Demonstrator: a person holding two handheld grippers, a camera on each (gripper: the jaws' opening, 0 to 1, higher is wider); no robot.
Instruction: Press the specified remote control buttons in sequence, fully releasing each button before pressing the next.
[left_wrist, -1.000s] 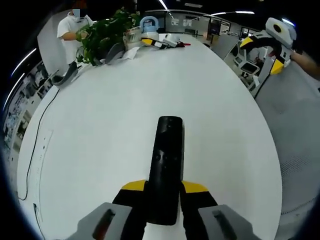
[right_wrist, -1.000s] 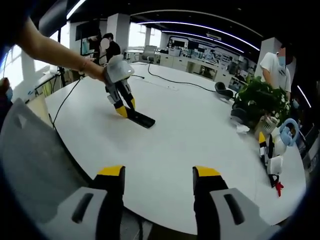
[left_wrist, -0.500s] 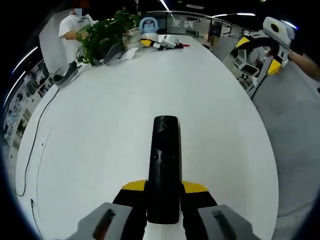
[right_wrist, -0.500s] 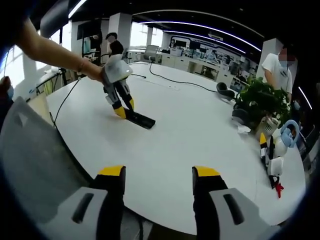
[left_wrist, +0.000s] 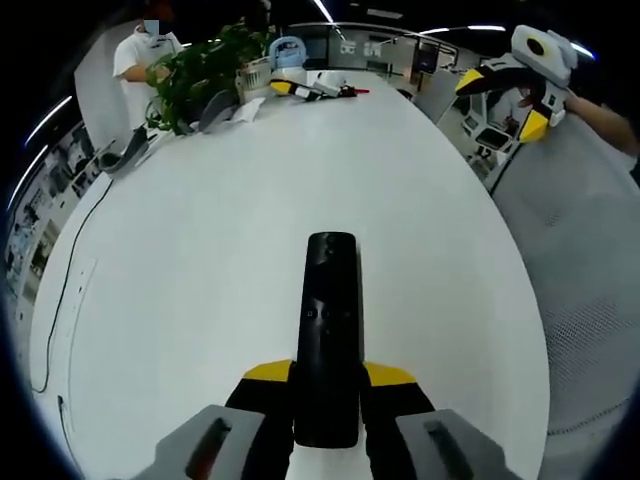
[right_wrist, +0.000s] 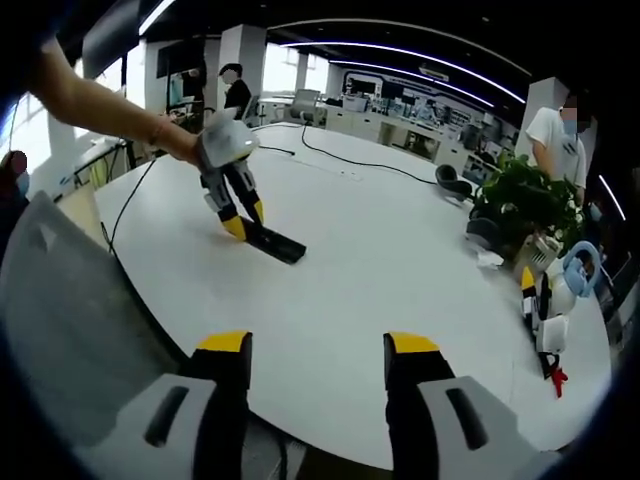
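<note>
A long black remote control (left_wrist: 330, 320) lies lengthwise on the white table (left_wrist: 230, 230), its near end clamped between the yellow-tipped jaws of my left gripper (left_wrist: 328, 376). In the right gripper view the same remote (right_wrist: 273, 243) rests on the table's far left part, with the left gripper (right_wrist: 240, 221) shut on one end and a person's arm (right_wrist: 95, 100) behind it. My right gripper (right_wrist: 312, 352) hangs open over the table's near edge, nothing between its fingers. In the left gripper view the right gripper (left_wrist: 510, 95) hovers off the table at upper right.
A potted plant (left_wrist: 200, 70) and a cluster of small items (left_wrist: 310, 85) stand at the table's far end. A black cable (left_wrist: 70, 290) trails along the left side. A grey mesh chair (right_wrist: 60, 320) sits near the right gripper. A person in white (right_wrist: 550, 140) stands by the plant.
The left gripper view shifted slightly, with the remote still held. The right gripper appears a little higher and further left in that view. The table scene is otherwise unchanged.
</note>
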